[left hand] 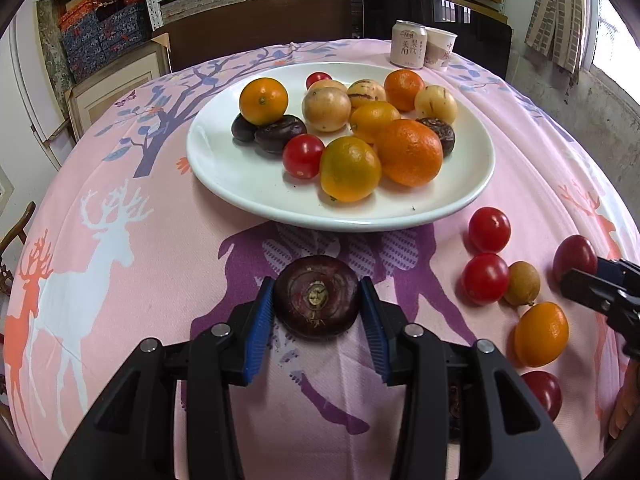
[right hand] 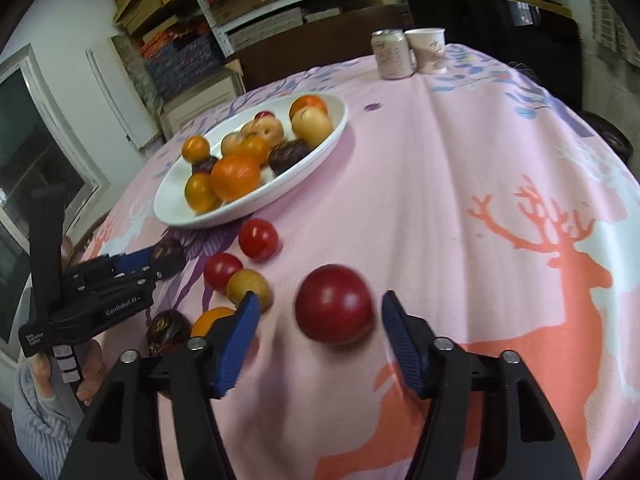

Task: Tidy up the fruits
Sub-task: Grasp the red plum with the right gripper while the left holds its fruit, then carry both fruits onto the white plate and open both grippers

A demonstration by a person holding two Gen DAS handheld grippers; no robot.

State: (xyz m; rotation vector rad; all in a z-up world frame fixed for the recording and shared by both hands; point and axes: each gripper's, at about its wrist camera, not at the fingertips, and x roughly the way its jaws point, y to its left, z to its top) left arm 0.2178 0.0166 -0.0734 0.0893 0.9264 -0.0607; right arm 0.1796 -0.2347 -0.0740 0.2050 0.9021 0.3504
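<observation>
1. Left gripper [left hand: 318,304]: jaws clamped on a dark purple-brown fruit [left hand: 317,297], blue pads touching both its sides.
2. Right gripper [right hand: 316,312]: jaws apart around a red fruit [right hand: 334,304]; gaps show on both sides, no contact.
3. White plate [left hand: 240,176]: beyond the left jaws, heaped with oranges, tomatoes and dark fruits.
4. Loose tomatoes [right hand: 258,239]: beyond the right gripper's left finger.

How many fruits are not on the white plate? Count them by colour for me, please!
Red fruits: 4
Orange fruit: 1
Tan fruit: 1
Dark brown fruits: 2
Total: 8
</observation>
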